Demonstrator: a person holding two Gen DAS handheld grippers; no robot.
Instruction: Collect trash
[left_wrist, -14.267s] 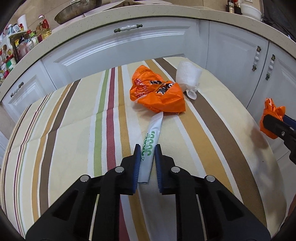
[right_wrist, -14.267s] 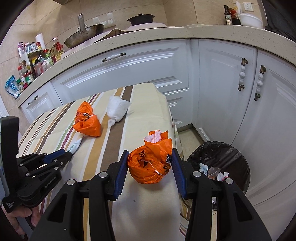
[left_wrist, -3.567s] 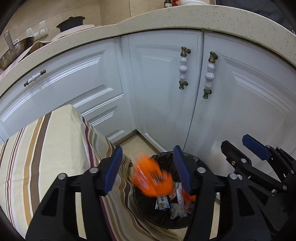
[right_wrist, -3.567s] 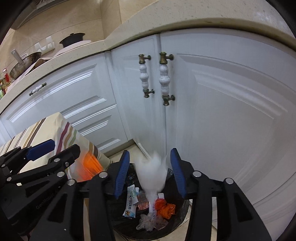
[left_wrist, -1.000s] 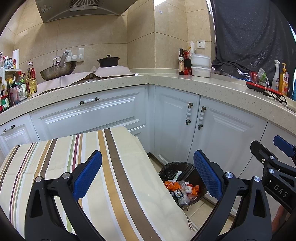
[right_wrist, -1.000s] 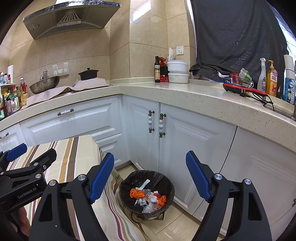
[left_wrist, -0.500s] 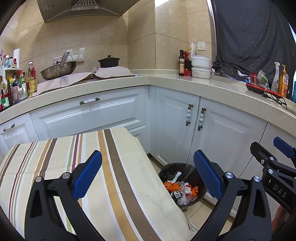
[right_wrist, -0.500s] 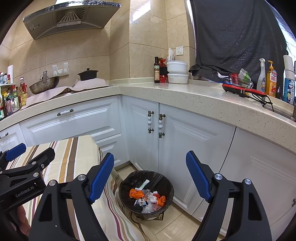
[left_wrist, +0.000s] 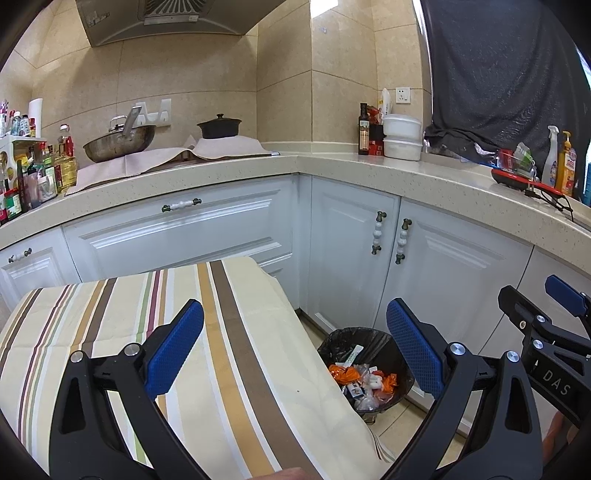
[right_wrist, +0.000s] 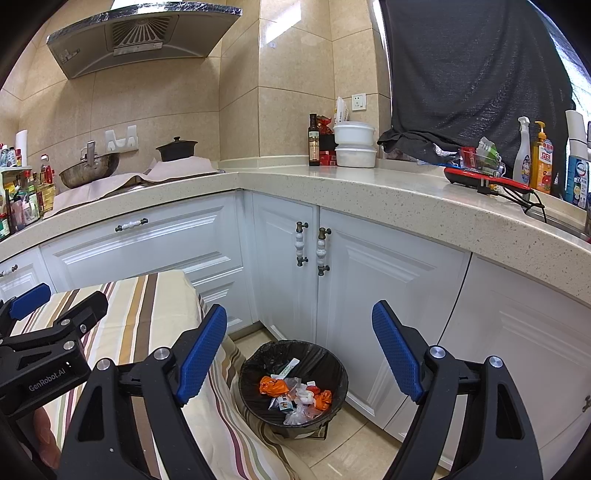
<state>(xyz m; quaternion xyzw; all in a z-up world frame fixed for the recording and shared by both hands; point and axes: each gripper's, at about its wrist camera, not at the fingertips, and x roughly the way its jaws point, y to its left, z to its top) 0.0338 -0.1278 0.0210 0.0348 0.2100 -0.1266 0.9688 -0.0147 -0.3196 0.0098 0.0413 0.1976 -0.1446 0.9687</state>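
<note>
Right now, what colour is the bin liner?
Black; the bin liner shows best in the right wrist view.

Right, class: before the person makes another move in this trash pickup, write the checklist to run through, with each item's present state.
1. Left gripper empty, jaws wide apart: ok.
2. Right gripper empty, jaws wide apart: ok.
3. Orange bags inside the trash bin: ok.
4. Visible part of the striped tablecloth free of trash: ok.
5. Tablecloth behind the grippers: cannot tell.
6. Floor around the bin free of spills: ok.
</note>
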